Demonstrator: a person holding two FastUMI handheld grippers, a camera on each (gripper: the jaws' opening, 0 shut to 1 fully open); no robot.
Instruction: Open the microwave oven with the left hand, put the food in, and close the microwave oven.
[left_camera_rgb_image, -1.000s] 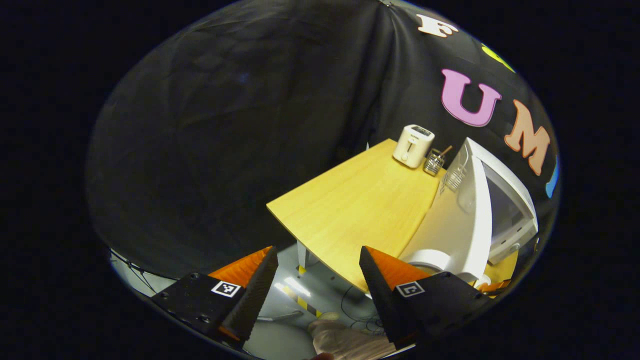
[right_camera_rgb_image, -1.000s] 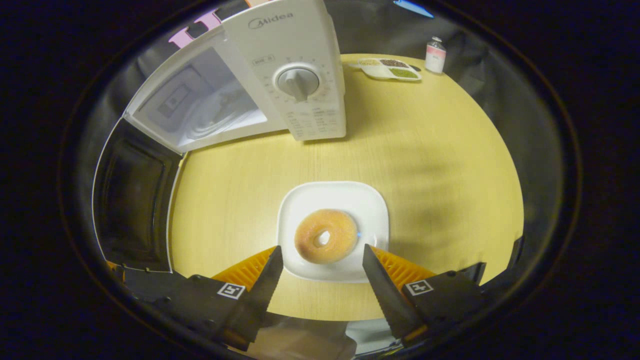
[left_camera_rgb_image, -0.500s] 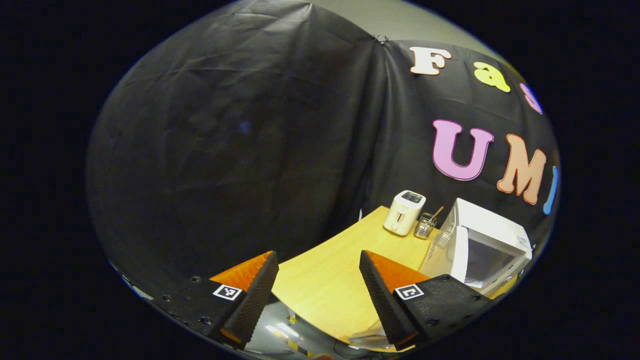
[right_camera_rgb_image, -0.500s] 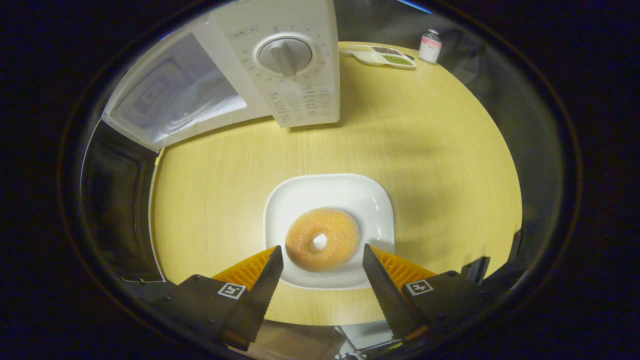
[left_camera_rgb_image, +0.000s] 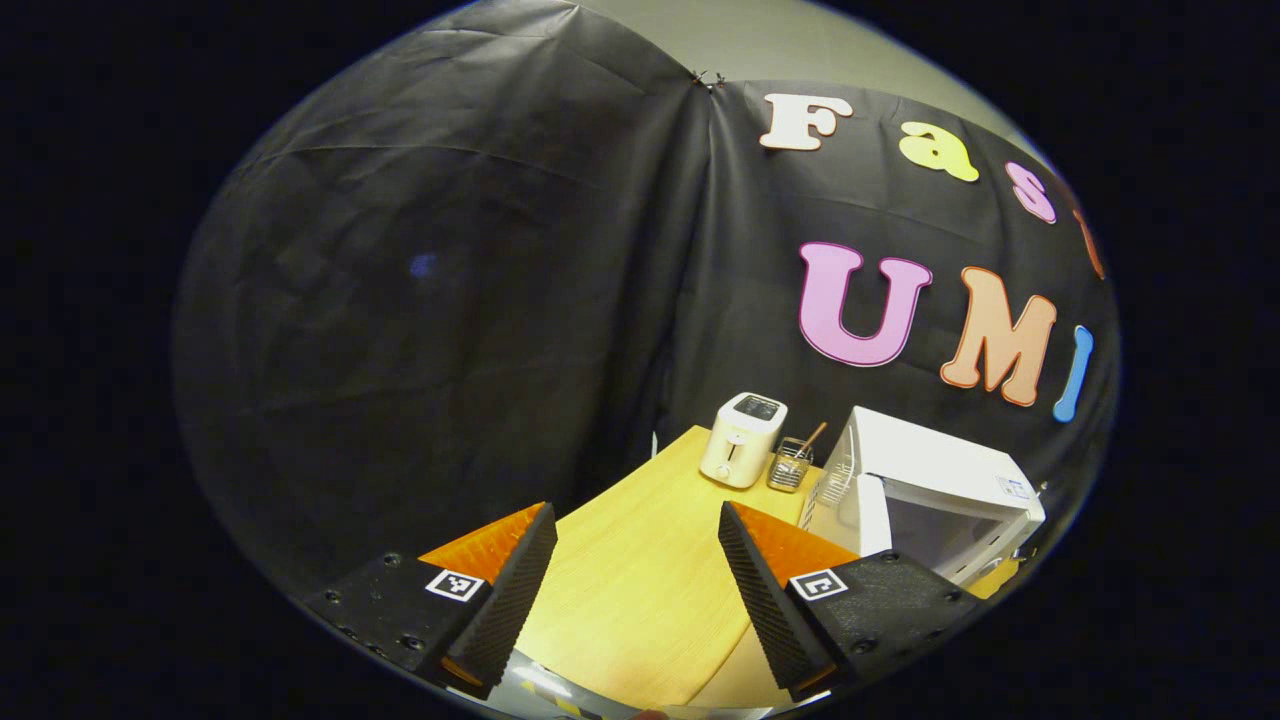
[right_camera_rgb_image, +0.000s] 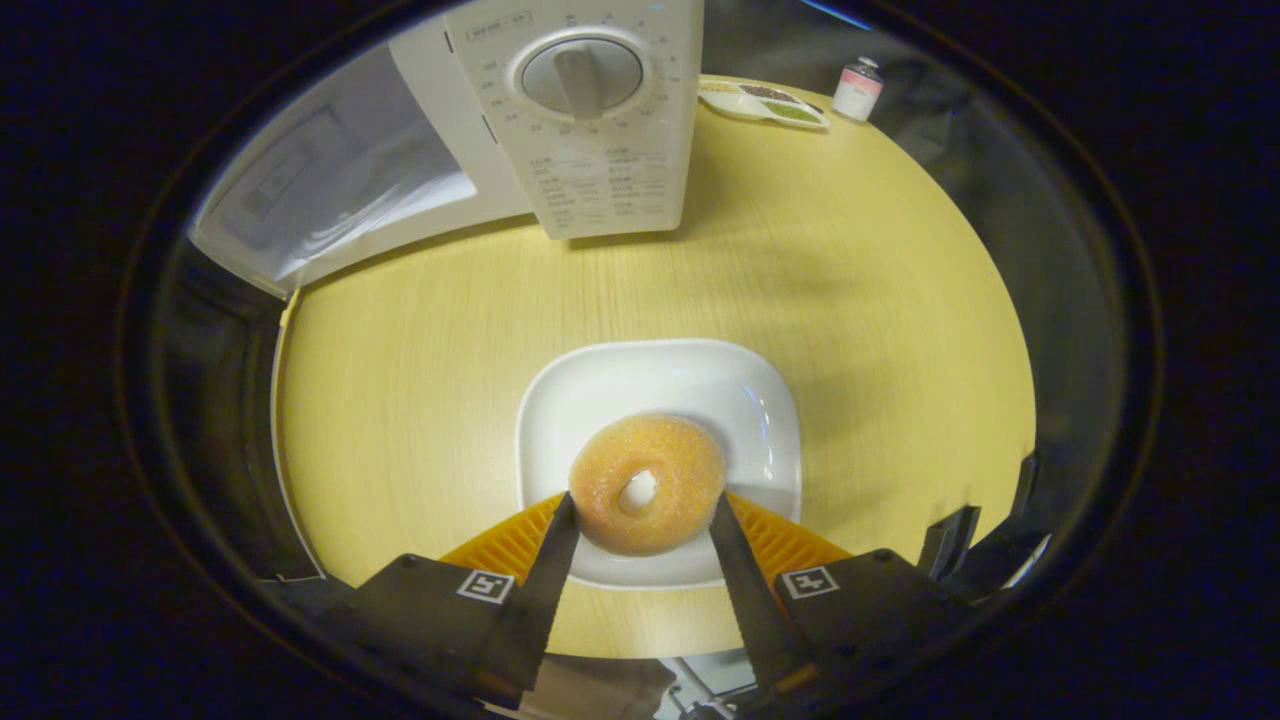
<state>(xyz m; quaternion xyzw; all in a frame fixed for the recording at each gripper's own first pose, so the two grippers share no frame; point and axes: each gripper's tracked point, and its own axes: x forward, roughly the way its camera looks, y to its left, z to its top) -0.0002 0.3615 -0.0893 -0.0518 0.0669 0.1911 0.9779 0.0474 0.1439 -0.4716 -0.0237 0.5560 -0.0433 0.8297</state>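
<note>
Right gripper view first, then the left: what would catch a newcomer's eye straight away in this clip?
The sugared doughnut on the white square plate, mid-table, with the right gripper closed in on its two sides. Behind it stands the white microwave, its door swung open to the left. In the left gripper view, the left gripper hangs open over the table's edge, the toaster beyond.

Left gripper view far back, facing the microwave (left_camera_rgb_image: 930, 490); right gripper view steeply downward, close (shared: microwave, table (right_camera_rgb_image: 860, 300)).
</note>
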